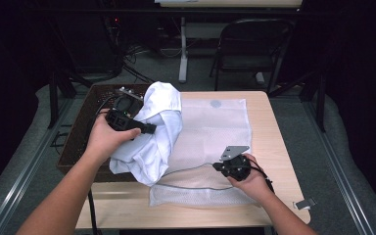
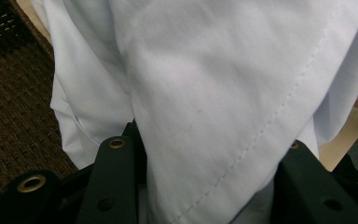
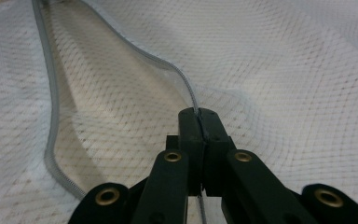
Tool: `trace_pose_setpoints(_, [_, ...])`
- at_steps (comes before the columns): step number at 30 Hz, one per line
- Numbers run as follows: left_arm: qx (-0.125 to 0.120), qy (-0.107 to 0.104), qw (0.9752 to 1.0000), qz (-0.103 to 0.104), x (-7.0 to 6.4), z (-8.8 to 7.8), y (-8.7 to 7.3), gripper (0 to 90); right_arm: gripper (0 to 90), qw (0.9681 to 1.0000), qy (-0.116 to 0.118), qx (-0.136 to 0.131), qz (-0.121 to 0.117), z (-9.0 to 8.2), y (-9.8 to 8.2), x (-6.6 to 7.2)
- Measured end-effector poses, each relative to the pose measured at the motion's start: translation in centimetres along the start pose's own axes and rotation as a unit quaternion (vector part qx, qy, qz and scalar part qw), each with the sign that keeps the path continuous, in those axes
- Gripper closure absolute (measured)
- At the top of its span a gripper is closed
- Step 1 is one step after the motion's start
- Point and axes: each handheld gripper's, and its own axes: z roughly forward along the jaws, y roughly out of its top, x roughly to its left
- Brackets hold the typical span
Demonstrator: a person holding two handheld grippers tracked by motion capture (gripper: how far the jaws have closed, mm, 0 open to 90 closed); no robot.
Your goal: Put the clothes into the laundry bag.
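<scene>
Right tool point(image 3: 199, 122) clamped tight on zipper edge point(image 3: 186, 88) of mesh bag point(image 1: 210, 127) on desk point(image 1: 264, 112), likely holding mouth open. Left tool point(image 1: 127, 120) grips white shirt point(image 1: 154, 129), lifted beside basket point(image 1: 85, 127), seemingly for bagging.

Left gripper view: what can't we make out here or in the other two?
- Left gripper view: white garment covers the jaw tips; grip point hidden.
- High view: wicker basket contents hidden by the garment and left hand.
- Right gripper view: mesh bag cut off by edges; shut on its zipper edge.
</scene>
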Motion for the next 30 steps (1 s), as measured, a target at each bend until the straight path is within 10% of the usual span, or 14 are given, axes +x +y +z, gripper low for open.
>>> trace_pose_setpoints(30, [-0.020,-0.003,0.9998,0.002,-1.3,-0.1,-1.8,59.8,89.4,0.9985,0.032,-0.037,0.026,-1.7,4.6,-3.5])
